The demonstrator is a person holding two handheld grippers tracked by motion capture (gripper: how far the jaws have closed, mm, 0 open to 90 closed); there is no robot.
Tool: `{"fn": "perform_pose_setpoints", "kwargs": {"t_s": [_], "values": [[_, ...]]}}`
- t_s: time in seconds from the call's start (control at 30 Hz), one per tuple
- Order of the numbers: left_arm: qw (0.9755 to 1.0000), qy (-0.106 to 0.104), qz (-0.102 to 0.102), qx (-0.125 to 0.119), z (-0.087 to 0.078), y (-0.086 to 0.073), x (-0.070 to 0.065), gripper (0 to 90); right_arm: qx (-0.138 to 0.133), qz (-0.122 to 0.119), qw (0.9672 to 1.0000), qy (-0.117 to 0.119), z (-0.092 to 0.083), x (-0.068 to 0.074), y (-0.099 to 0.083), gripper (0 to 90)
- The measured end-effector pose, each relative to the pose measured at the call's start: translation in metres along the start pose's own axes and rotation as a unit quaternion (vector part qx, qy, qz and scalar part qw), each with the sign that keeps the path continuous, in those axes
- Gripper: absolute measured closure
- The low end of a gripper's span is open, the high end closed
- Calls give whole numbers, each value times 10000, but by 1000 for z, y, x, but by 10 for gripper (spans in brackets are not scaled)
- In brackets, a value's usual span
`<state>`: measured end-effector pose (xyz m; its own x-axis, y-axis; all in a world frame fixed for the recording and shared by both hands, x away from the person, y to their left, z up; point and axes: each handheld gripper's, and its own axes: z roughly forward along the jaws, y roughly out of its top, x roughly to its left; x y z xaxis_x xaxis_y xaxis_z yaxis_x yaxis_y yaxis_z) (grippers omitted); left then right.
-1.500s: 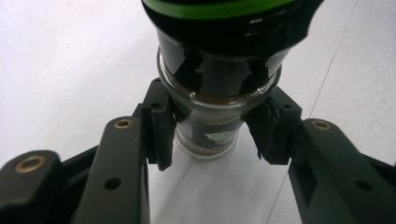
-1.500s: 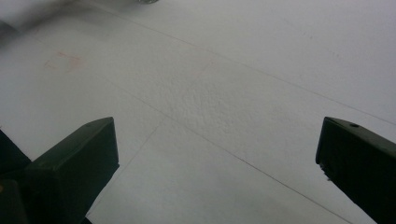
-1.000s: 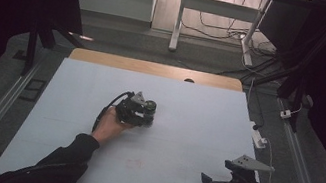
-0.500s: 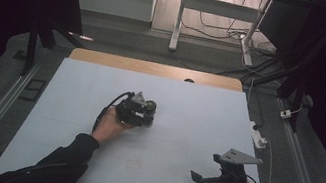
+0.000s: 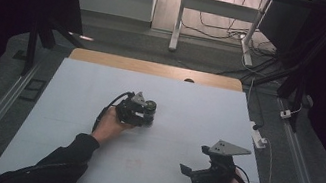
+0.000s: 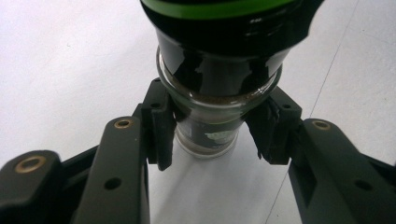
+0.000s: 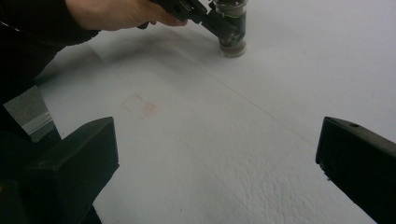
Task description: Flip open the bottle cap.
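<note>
Gripping the small glass jar [image 6: 205, 126] just under its dark green-banded cap, the left gripper [image 5: 139, 112] steadies it upright near the middle of the white table [image 5: 74, 91]. The right gripper [image 5: 202, 172], jaws wide apart and empty, sits near the front right edge, aimed at the jar. Judging by this, the step is bracing the jar; next the right gripper likely must reach the cap squarely. Open tabletop lies between them.

Left tool [image 6: 208, 140] clamped on glass jar [image 6: 210, 126], both black pads pressed against the clear lower body, one on each side. Black band and green-edged cap directly above the pads. Jar base resting upright on white worktop [image 6: 70, 60]; faint seam line right of the jar.
</note>
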<state>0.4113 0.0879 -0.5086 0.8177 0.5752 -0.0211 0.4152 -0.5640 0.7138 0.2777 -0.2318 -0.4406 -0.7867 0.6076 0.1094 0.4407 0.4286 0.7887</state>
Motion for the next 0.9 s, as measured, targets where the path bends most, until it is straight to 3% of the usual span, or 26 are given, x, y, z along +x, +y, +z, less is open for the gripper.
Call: {"fn": "perform_pose_setpoints", "kwargs": {"t_s": [0.5, 0.63, 0.9], "values": [[10000, 3, 11, 1, 0, 0, 0, 536, -98, -75, 9996, 252, 27, -3, 22, 0], [10000, 9, 14, 8, 0, 0, 0, 536, -164, 4, 9993, 346, 34, -3, 30, 0], [10000, 9, 19, 13, 0, 0, 0, 536, -16, 38, 9992, 397, 51, -3, 42, 0]]}}
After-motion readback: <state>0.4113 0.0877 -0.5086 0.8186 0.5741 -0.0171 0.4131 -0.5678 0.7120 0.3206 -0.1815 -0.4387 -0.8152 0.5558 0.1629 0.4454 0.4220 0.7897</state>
